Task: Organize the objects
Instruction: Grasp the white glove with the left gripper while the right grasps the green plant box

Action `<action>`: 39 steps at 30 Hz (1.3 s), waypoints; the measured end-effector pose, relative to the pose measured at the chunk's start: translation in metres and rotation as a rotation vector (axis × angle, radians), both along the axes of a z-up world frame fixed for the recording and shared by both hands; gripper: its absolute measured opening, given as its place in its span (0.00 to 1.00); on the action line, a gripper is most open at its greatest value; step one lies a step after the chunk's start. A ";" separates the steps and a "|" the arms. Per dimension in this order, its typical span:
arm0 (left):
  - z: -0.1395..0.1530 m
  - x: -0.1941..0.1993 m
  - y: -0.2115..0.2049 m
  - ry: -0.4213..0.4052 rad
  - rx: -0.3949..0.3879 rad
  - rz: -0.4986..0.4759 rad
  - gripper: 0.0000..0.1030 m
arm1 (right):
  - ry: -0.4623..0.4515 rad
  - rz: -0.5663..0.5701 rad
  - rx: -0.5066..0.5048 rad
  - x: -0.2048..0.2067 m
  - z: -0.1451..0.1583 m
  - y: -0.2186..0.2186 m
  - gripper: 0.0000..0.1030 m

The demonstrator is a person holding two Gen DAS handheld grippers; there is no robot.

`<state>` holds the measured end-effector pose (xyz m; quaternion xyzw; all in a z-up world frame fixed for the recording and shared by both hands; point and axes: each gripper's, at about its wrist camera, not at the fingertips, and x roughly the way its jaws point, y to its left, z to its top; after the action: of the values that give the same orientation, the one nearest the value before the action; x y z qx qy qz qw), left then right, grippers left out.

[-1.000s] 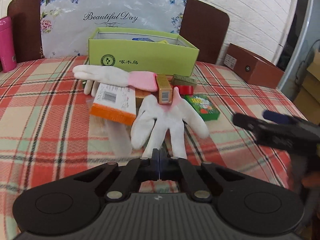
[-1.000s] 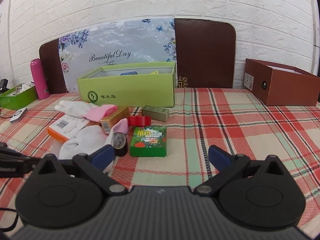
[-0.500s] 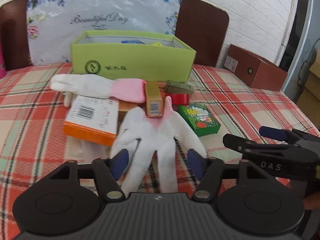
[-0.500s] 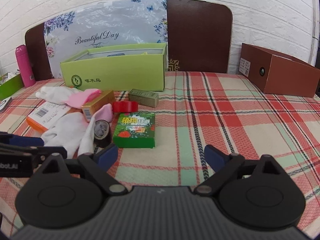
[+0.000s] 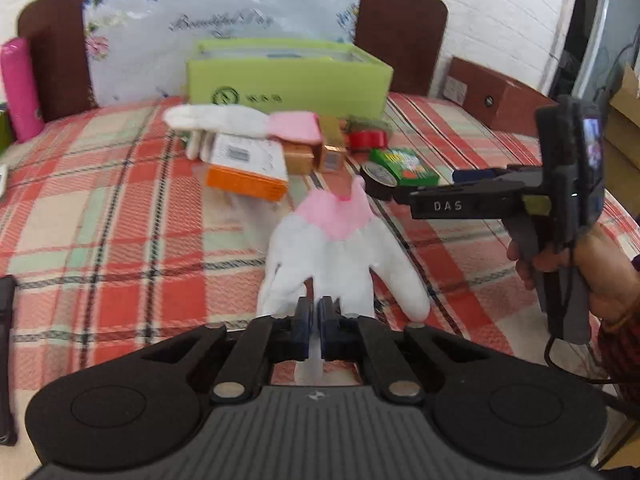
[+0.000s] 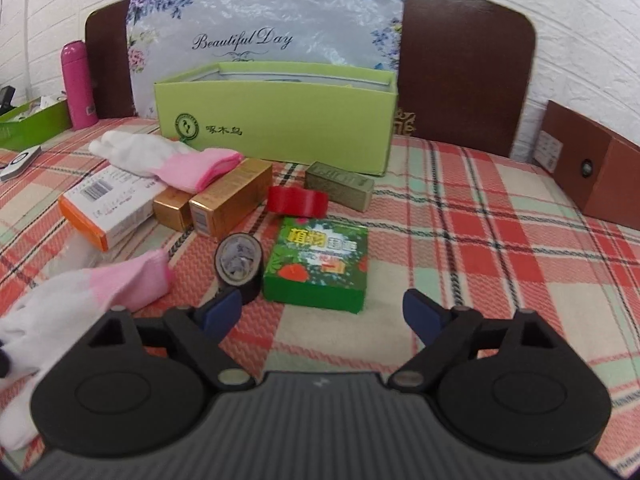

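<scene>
A red, green and cream plaid cloth fills the lower frame. At centre sit a lime-green box, a dark green packet, a red roll and gold cartons. White gloves have pink cuffs. A pink bottle stands upper left.

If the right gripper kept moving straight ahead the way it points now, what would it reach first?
Most likely the green box with the strawberry print, lying directly ahead between the open fingers of the right gripper. The black tape roll sits just left of that line, though depth is uncertain.

Black claw, blue pads, seemingly dark-red sleeve.
</scene>
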<state>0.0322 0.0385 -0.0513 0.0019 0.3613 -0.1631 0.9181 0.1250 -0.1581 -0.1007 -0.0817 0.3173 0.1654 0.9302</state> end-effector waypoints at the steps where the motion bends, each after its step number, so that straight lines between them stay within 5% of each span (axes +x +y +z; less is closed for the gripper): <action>1: 0.002 -0.001 0.001 -0.018 -0.005 0.003 0.13 | -0.002 0.012 0.007 0.005 -0.002 0.002 0.85; 2: 0.005 0.001 0.000 -0.033 -0.012 0.004 0.19 | -0.006 0.024 0.012 0.009 -0.004 0.003 0.81; 4: 0.008 0.006 -0.003 -0.052 -0.026 0.009 0.52 | 0.019 0.033 0.008 0.015 -0.008 0.003 0.60; 6: 0.008 0.013 -0.008 -0.065 -0.031 0.008 0.63 | 0.032 0.021 0.034 0.012 -0.004 -0.003 0.60; 11: 0.000 0.031 -0.020 -0.004 -0.058 -0.028 0.64 | 0.081 0.039 0.025 -0.024 0.003 -0.020 0.60; 15: -0.007 0.040 -0.033 0.005 -0.045 -0.022 0.76 | 0.120 0.073 0.037 -0.063 0.006 -0.035 0.61; 23: -0.018 0.036 -0.038 0.022 0.016 -0.002 0.76 | 0.098 0.051 0.068 -0.084 0.016 -0.046 0.76; 30: -0.014 0.032 -0.019 -0.008 0.054 0.145 0.76 | 0.104 0.043 0.105 -0.078 0.014 -0.044 0.80; 35: -0.020 0.039 -0.001 0.031 0.007 0.185 0.77 | 0.110 0.053 0.105 -0.077 0.013 -0.039 0.80; 38: -0.019 0.039 -0.001 0.035 0.007 0.162 0.68 | 0.119 0.061 0.096 -0.073 0.011 -0.033 0.80; 39: -0.019 0.039 -0.002 0.034 0.006 0.148 0.58 | 0.122 0.061 0.090 -0.072 0.009 -0.031 0.80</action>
<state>0.0711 0.0363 -0.0704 -0.0247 0.3764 -0.0936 0.9214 0.0531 -0.1891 -0.0916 -0.0393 0.3629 0.2121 0.9065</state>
